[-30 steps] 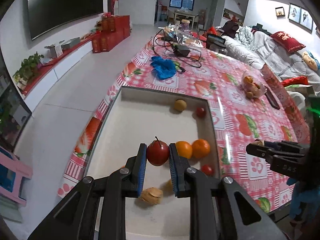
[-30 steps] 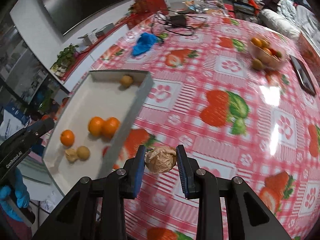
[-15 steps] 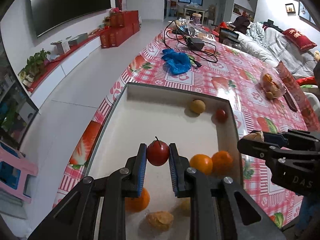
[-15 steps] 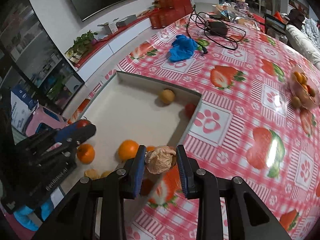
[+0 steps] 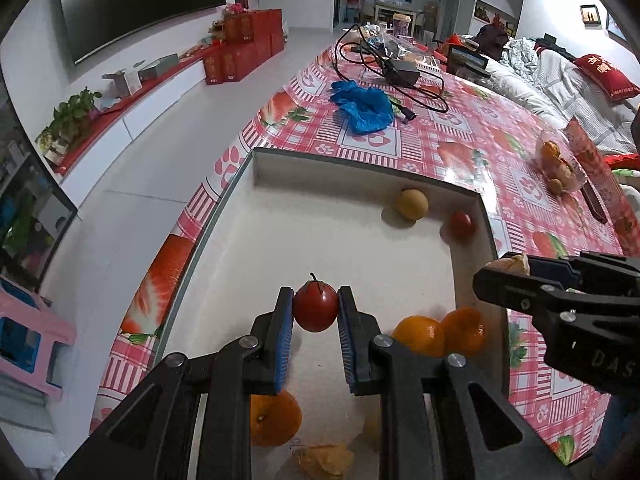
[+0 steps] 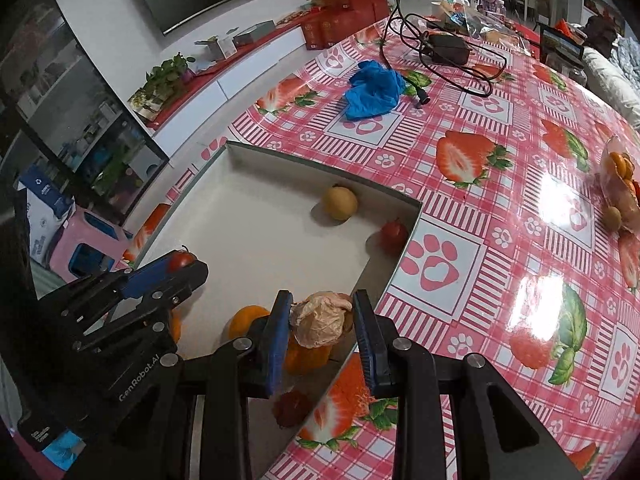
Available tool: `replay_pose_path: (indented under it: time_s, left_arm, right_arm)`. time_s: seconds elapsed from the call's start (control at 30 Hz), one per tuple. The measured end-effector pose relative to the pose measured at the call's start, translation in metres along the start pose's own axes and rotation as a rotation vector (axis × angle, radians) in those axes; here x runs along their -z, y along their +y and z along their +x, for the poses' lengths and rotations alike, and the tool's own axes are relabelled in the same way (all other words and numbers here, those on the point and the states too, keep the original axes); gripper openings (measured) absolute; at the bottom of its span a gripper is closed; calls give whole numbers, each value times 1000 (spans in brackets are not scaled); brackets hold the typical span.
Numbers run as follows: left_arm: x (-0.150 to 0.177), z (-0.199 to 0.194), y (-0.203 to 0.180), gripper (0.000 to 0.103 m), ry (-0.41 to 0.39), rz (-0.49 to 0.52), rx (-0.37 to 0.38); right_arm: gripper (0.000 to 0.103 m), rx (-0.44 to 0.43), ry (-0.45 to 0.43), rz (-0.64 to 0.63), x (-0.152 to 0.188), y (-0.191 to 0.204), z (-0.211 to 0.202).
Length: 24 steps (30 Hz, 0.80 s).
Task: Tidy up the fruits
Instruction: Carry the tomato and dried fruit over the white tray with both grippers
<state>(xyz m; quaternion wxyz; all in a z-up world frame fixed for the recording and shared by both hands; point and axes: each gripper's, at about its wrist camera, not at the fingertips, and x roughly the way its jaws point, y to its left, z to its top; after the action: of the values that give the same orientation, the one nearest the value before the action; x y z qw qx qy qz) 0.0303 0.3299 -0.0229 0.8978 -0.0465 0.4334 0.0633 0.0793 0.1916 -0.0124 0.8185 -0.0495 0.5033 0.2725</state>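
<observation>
1. Left gripper [image 5: 316,310]: fingers [image 5: 283,332] clamped on a small red tomato [image 5: 316,307] with a dark stem, held above the floor of the tray.
2. Right gripper [image 6: 322,322]: fingers [image 6: 366,332] clamped on a papery tan husked fruit [image 6: 318,322], held over the tray's right wall at the near end.
3. Tray [image 5: 332,160]: shallow, rectangular, pale inside, lying on the worktop near its left edge.
4. Tray contents, far right corner: one yellow-brown round fruit [image 5: 411,204] and one small red fruit [image 5: 461,224], close together but apart, the red one against the right wall.
5. Tray contents, right wall, nearer: two oranges [image 5: 440,334] touching each other.
6. Tray contents, near end: a third orange [image 5: 276,420] under the left gripper's finger, and a second husked fruit [image 5: 326,458] just beside it.
7. Worktop [image 6: 500,184]: covered with a red-and-white checked cloth printed with strawberries and paw marks.
8. Far items on worktop: crumpled blue glove [image 5: 362,106], black cable with adapter [image 5: 400,70], clear bag of fruit [image 5: 558,164] at the right edge, well apart from the tray.
</observation>
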Motion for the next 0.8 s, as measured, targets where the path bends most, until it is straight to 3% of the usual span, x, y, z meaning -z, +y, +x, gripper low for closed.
replay_pose_path:
  time_s: [0.8]
  left_arm:
    - [3, 4, -3, 24, 9, 10, -2]
  right_arm:
    - [32, 2, -1, -6, 1, 4, 1]
